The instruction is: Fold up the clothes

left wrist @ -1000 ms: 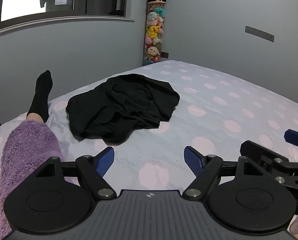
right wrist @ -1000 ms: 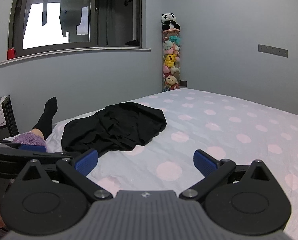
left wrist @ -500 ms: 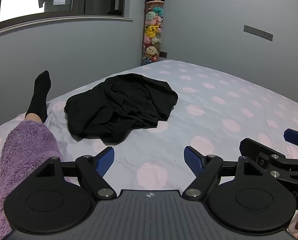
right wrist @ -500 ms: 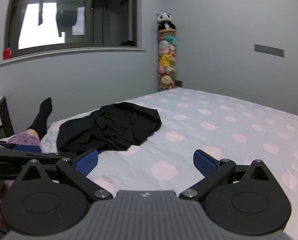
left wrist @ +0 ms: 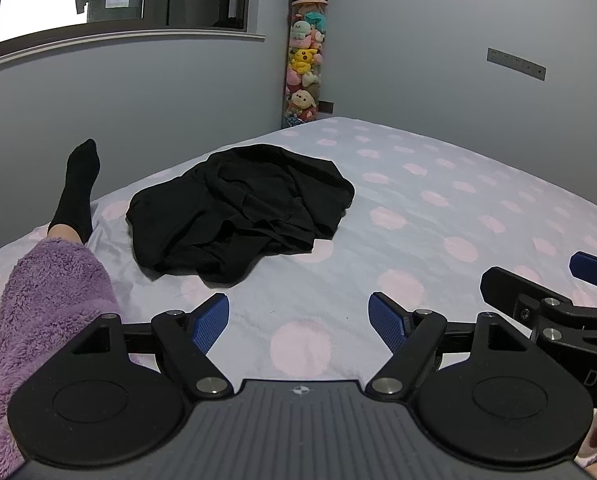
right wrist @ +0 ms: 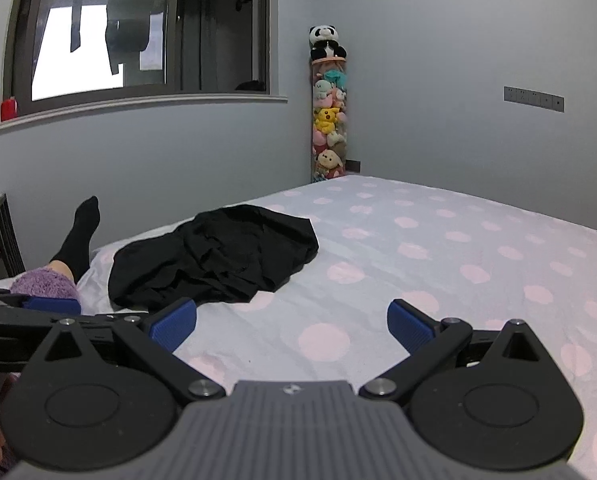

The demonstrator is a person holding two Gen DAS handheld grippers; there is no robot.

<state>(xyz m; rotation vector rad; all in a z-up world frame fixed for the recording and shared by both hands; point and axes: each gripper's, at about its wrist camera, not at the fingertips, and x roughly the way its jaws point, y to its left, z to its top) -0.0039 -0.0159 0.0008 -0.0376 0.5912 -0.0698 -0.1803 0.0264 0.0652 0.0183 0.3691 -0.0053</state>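
Since the crumpled black garment (left wrist: 238, 208) lies unfolded toward the bed's (left wrist: 438, 216) far-left edge, both the left gripper (left wrist: 298, 322) and the right gripper (right wrist: 292, 322) hover short of it, jaws spread ready.

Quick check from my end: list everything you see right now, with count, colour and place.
black garment: one, black, crumpled in a heap on the bed, left of centre
bed sheet: one, pale with pink dots, covering the bed
plush toy column: one, mixed colours, in the room corner, panda on top
window: one, dark frame, on the left wall
red object: one, on the window sill
wall sockets: one grey strip, right wall
leg: one, black sock, purple fleece trouser, left edge of bed
left gripper: blue pads, open, empty
right gripper: blue pads, open, empty
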